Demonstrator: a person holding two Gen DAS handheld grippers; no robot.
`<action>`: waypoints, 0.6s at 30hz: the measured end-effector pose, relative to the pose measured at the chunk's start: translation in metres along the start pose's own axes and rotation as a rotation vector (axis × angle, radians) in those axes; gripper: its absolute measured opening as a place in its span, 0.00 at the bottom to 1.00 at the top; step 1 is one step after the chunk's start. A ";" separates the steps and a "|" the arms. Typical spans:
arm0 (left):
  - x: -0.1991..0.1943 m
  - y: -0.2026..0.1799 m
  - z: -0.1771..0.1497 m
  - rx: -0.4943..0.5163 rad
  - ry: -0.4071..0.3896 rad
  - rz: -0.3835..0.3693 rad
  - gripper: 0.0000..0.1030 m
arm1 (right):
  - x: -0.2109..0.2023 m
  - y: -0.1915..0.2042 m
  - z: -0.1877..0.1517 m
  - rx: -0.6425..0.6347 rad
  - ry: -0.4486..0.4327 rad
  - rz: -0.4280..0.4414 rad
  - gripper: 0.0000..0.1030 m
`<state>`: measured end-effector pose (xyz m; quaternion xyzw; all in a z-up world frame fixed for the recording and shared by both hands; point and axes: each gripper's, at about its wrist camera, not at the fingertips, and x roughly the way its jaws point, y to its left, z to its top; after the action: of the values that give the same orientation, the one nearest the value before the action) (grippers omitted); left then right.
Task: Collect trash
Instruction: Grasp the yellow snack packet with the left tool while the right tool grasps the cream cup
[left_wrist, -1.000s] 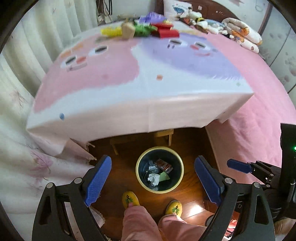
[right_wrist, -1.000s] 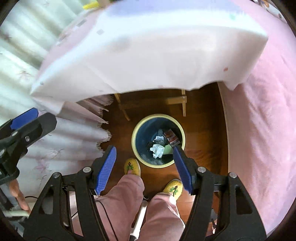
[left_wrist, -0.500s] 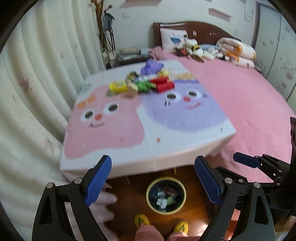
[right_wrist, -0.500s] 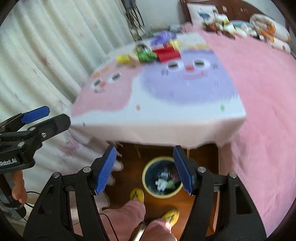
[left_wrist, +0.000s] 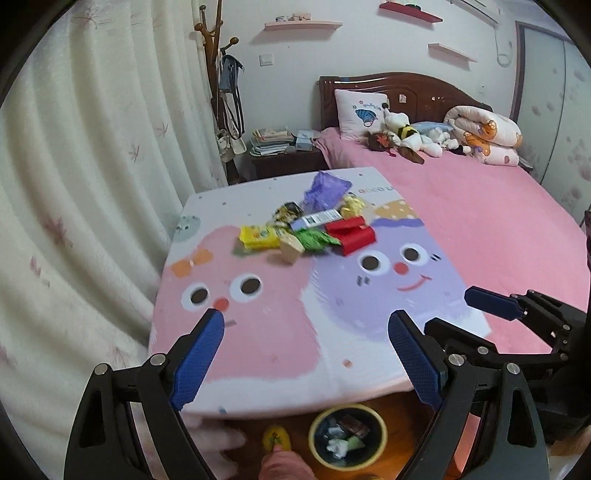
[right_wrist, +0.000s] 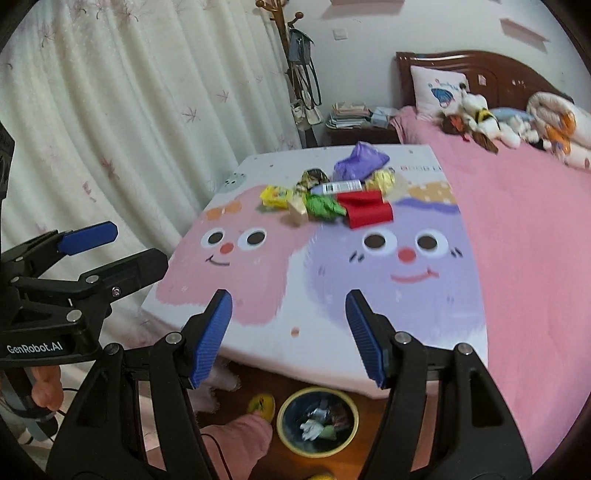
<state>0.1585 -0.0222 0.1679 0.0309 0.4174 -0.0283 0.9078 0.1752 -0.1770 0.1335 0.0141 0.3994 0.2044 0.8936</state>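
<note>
Left wrist view
Left gripper (left_wrist: 304, 354): lower centre of the frame, blue pads spread wide, nothing between them.
Right gripper (left_wrist: 491, 306): enters at the right edge, jaws parted, empty.
Trash pile (left_wrist: 314, 229): centre of the frame, on the far half of the table (left_wrist: 258, 350); crumpled wrappers touching or overlapping one another.
Purple bag (left_wrist: 325, 190): at the back of the pile, puffed and creased.
Yellow packet (left_wrist: 258, 237): left end of the pile.
Green wrapper (left_wrist: 316, 239): middle, twisted.
Red wrapper (left_wrist: 352, 236): right end, folded flat.
Tan block (left_wrist: 290, 251): front of the pile, just before the green wrapper.
Bin (left_wrist: 347, 435): bottom centre, on the wood floor below the table's near edge; dark inside with a yellow rim, holding white and green scraps.

Right wrist view
Right gripper (right_wrist: 290, 336): lower centre, pads released and apart, holding nothing.
Left gripper (right_wrist: 110, 247): left edge, jaws parted, empty.
Trash pile (right_wrist: 332, 199): upper centre, on the cartoon-face cloth above the two faces.
Red wrapper (right_wrist: 367, 210): largest piece, right side of the pile.
Bin (right_wrist: 317, 421): bottom centre, scraps inside.
Bed (right_wrist: 535, 221): right side, pink cover, touching the table's edge.
</note>
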 end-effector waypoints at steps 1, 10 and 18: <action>0.009 0.007 0.006 0.006 0.001 0.003 0.89 | 0.015 0.002 0.010 0.001 0.006 -0.006 0.60; 0.133 0.083 0.077 0.185 0.069 -0.061 0.85 | 0.146 0.009 0.076 0.110 0.074 -0.124 0.58; 0.270 0.141 0.121 0.327 0.188 -0.153 0.85 | 0.272 0.011 0.110 0.167 0.163 -0.232 0.53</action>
<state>0.4365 0.1019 0.0462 0.1488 0.4912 -0.1615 0.8429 0.4128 -0.0494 0.0180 0.0255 0.4853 0.0663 0.8715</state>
